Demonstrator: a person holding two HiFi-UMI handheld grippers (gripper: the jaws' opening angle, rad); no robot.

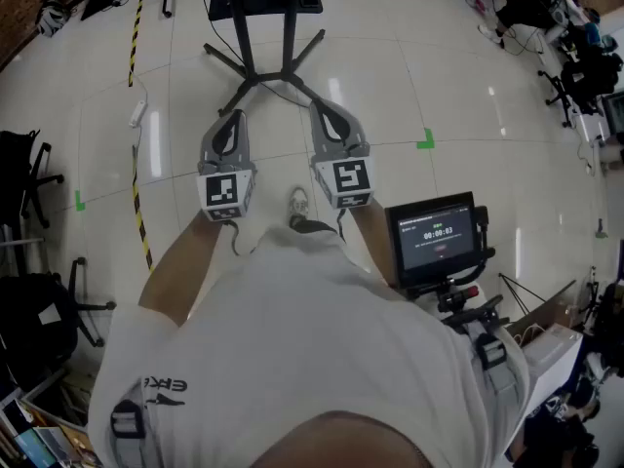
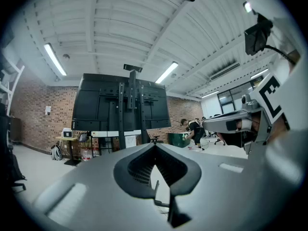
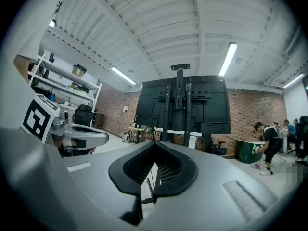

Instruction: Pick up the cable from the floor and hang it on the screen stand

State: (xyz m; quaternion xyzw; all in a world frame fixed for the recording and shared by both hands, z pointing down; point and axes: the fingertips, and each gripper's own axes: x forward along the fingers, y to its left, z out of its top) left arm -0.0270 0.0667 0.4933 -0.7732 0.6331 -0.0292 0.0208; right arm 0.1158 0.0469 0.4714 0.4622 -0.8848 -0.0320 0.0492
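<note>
The black screen stand rises straight ahead, its legs spread on the pale tiled floor. Both gripper views show its dark screen from behind. A thin dark cable lies between the stand's front legs. My left gripper and right gripper are held side by side at waist height, pointing at the stand's base. Each is shut with nothing between its jaws, as the left gripper view and the right gripper view also show.
A yellow-and-black striped line runs along the floor at left, past a white power strip. Office chairs stand at the left edge. A small monitor on a rig sits close at my right. Green tape marks dot the floor.
</note>
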